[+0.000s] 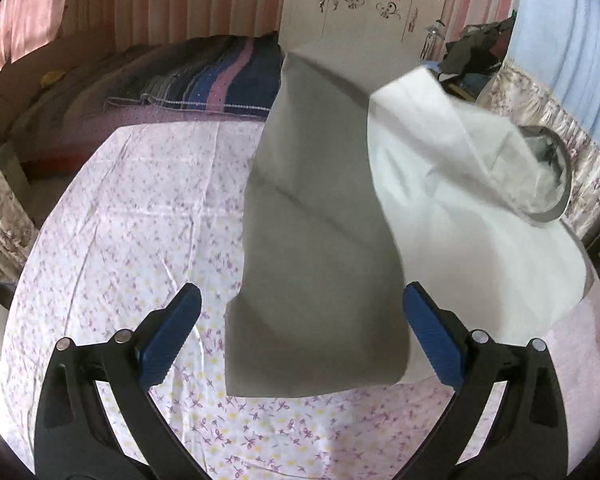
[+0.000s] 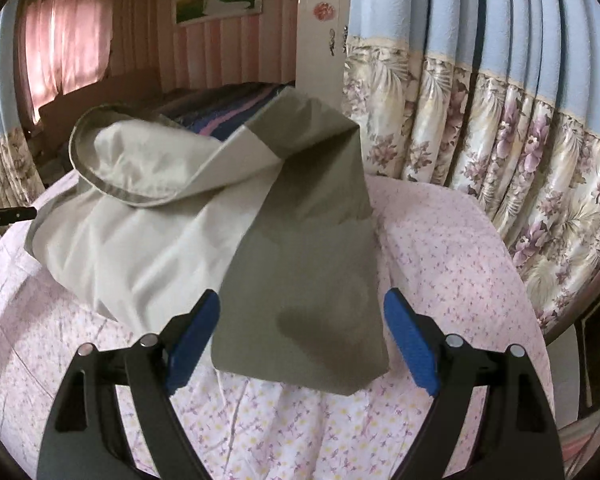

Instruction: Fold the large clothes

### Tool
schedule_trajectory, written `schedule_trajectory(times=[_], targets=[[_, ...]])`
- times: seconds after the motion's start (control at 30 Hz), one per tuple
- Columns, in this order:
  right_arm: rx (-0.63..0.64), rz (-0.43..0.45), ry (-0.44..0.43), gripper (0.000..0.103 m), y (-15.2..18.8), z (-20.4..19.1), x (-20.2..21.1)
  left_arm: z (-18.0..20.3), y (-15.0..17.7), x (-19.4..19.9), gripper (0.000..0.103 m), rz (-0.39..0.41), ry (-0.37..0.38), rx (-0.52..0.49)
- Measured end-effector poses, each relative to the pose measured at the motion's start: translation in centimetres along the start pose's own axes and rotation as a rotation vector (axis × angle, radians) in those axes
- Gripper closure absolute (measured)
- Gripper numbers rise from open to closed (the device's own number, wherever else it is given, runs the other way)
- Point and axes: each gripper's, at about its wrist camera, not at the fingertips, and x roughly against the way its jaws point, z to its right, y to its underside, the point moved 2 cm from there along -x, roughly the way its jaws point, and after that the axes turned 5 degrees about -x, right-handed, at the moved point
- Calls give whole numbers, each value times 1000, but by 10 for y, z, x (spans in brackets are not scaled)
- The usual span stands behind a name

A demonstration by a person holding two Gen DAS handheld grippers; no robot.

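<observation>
- Clothing first: a large pale garment (image 1: pixel 440 200) lies on the bed (image 1: pixel 120 220), its grey-trimmed collar (image 1: pixel 548 176) bunched toward the far side.
- One grey sleeve (image 1: pixel 316 240) stretches toward the left gripper (image 1: pixel 302 340); another grey sleeve (image 2: pixel 300 280) stretches toward the right gripper (image 2: pixel 302 344). I judge the sleeves are laid out this way so each end can be taken and folded inward.
- Both grippers stand wide open, blue pads on either side of a sleeve end, not pressing on it. Nothing is held yet.
- The flowered sheet (image 2: pixel 440 260) under the garment looks fairly smooth, so little should snag the cloth.
- A striped blanket (image 1: pixel 220 76) sits at the head of the bed, well apart from the sleeves.
- Flowered curtains (image 2: pixel 500 140) hang beside the bed on the right gripper's side, near its edge.
- The bunched collar and body folds may need flattening before a tidy fold.
</observation>
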Motion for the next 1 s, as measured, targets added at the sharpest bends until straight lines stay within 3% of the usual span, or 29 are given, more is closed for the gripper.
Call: schedule_trajectory(times=[0.1, 0.4, 0.43, 0.47, 0.5, 0.53, 0.67, 0.73, 0.8, 0.83, 1.0], targets=[[-20, -25, 43, 19, 8, 11, -10, -7, 8, -9, 3, -8, -50, -6], [-174, 2, -57, 20, -1, 35, -29, -7, -1, -25, 3, 4, 41, 40], [-183, -5, -69, 23, -5, 36, -35, -6, -6, -27, 3, 3, 43, 38], [-189, -21, -85, 42, -7, 36, -40, -5, -10, -31, 3, -7, 54, 43], [-190, -51, -100, 54, -8, 35, -47, -4, -11, -36, 4, -27, 73, 49], [-180, -70, -103, 65, -9, 32, -52, -3, -12, -42, 9, -49, 97, 60], [-146, -83, -96, 77, -9, 22, -55, 13, -7, -52, 30, -79, 129, 20], [-128, -79, -73, 94, -7, 20, -53, 15, -5, -52, 43, -66, 129, 15], [-113, -60, -61, 101, -7, 19, -46, 17, -3, -47, 59, -47, 119, -5], [-103, -44, -57, 102, -6, 18, -40, 18, -3, -42, 77, -33, 100, -20], [-83, 16, -83, 103, 10, 16, 1, 25, 11, -1, 100, 32, 86, -96]])
